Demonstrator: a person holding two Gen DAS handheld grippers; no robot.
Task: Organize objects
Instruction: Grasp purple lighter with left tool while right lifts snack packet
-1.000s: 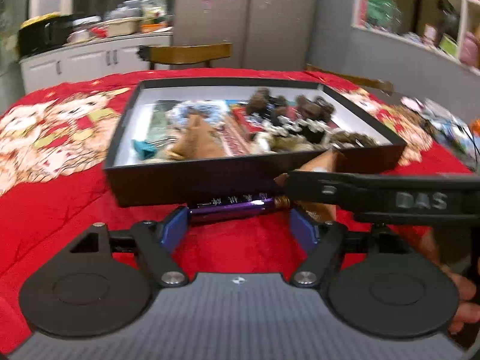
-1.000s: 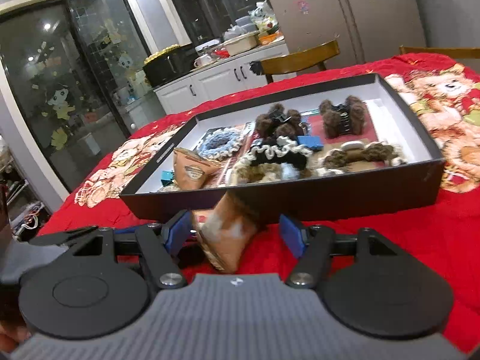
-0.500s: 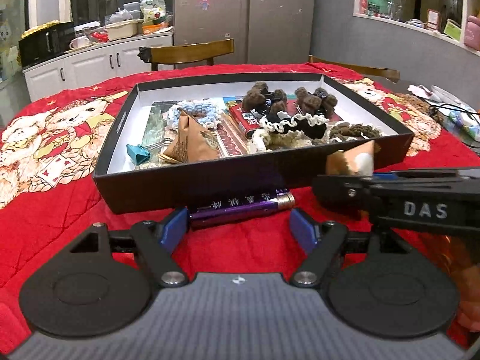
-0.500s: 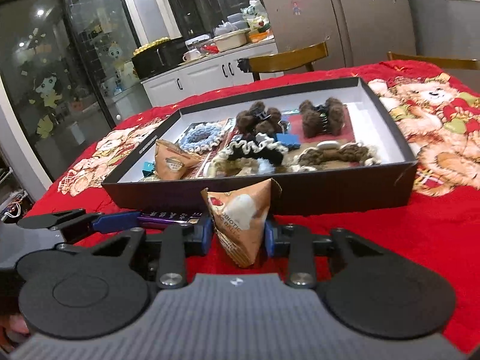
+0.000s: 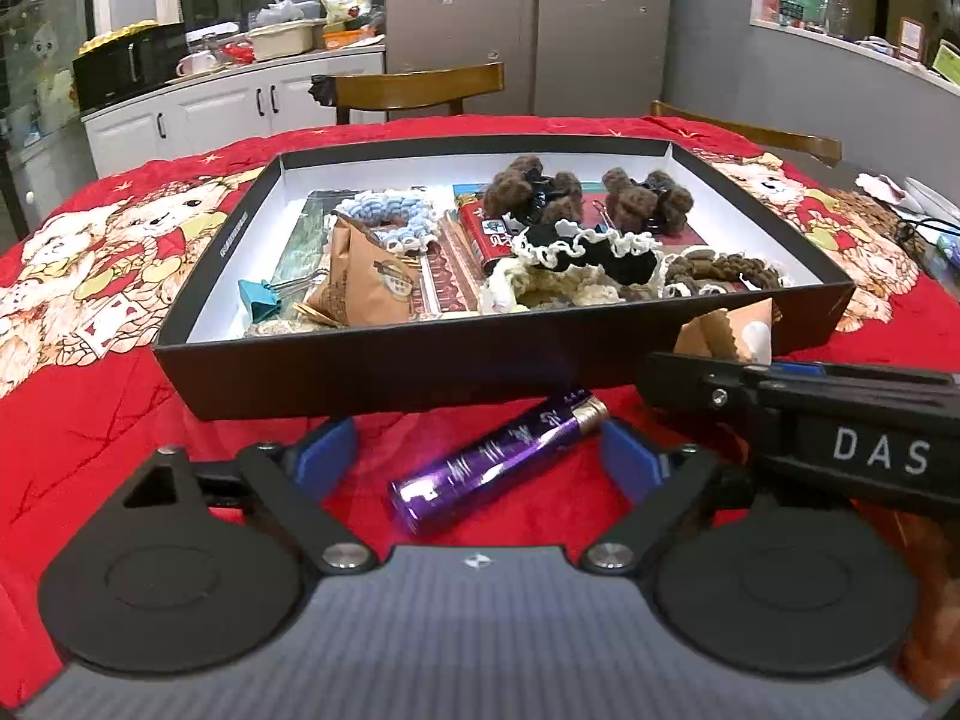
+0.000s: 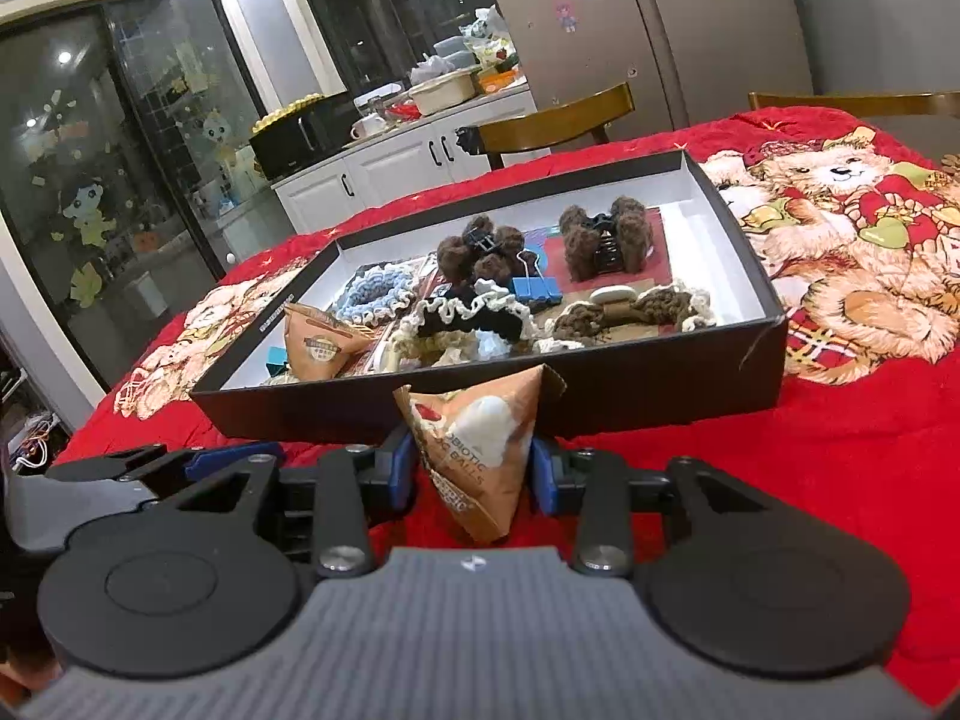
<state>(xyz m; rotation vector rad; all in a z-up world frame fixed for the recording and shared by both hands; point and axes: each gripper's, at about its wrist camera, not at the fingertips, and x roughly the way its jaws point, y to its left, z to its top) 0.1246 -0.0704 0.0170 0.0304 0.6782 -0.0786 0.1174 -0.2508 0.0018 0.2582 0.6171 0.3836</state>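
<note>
A purple lighter [image 5: 498, 462] lies slantwise on the red cloth between the blue pads of my left gripper [image 5: 480, 459], touching neither pad. That gripper's jaws are opening. My right gripper [image 6: 474, 468] is shut on a brown triangular snack packet [image 6: 480, 438], which stands upright between its pads just before the box's front wall; its jaws are easing open. In the left wrist view the packet [image 5: 732, 330] shows above the right gripper's finger [image 5: 780, 384]. The black shallow box [image 5: 360, 372] [image 6: 660, 384] holds fuzzy brown hair clips, scrunchies, binder clips and a second triangular packet [image 5: 366, 282].
Red teddy-bear cloth [image 6: 840, 240] covers the table. Wooden chairs [image 5: 414, 84] stand behind it, with a white kitchen counter [image 5: 240, 102] further back. Cables and small items [image 5: 912, 222] lie at the table's far right edge.
The left jaws widened and the lighter, earlier gripped crosswise, now lies loose and slanted on the cloth. The right jaws closed on the snack packet and raised it upright.
</note>
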